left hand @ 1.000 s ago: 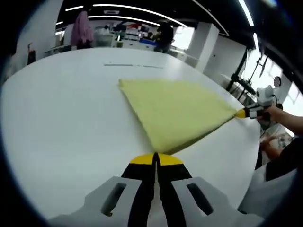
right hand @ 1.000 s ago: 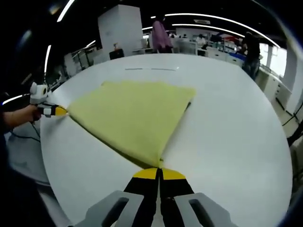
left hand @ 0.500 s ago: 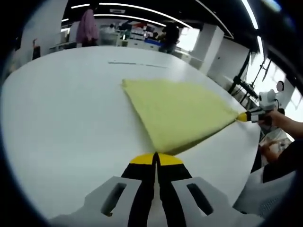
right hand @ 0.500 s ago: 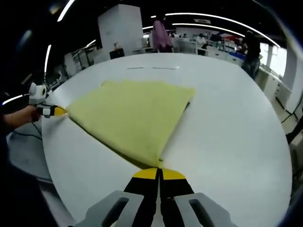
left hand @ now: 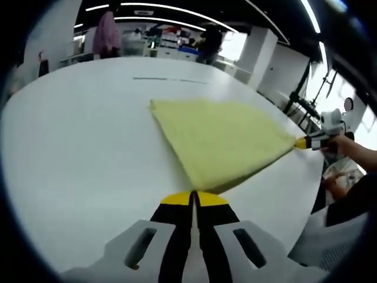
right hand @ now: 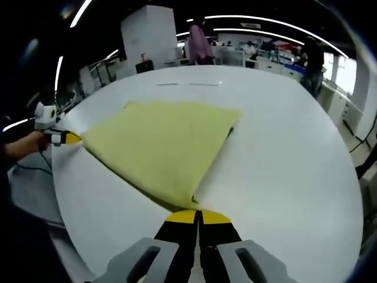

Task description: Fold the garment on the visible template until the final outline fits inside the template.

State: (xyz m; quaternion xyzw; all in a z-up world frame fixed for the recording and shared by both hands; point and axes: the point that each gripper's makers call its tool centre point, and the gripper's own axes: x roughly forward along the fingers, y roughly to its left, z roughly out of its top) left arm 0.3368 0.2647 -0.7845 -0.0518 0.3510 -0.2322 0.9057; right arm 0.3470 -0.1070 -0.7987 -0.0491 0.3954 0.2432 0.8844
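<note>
White and round, the surface (left hand: pixel 70 165) spreads across both views, with a bright open-plan room and a few standing people at the top of each frame. A yellow garment (left hand: pixel 221 138) lies folded on it, stretched into a wedge shape. Near the far edge, in the upper centre of the left gripper view, a thin dark line (left hand: pixel 168 79) is marked on the surface; whether it belongs to the template cannot be told.

In the left gripper view the left gripper (left hand: pixel 192 200) rises from the bottom centre, its yellow-tipped jaws pressed together on the garment's nearest corner. The right gripper (left hand: pixel 306 142) enters at the right edge, held in a hand (left hand: pixel 347 147), pinching the opposite corner.

In the right gripper view the right gripper (right hand: pixel 197 215) sits at bottom centre, jaws likewise closed on a corner of the garment (right hand: pixel 159 147). The left gripper (right hand: pixel 66 138) shows at the left edge, clamped on the far corner.

Judging by the taut cloth, uneven pulling could drag a corner out of a gripper, or slide the whole folded garment across the smooth surface and spoil the fold's alignment.
</note>
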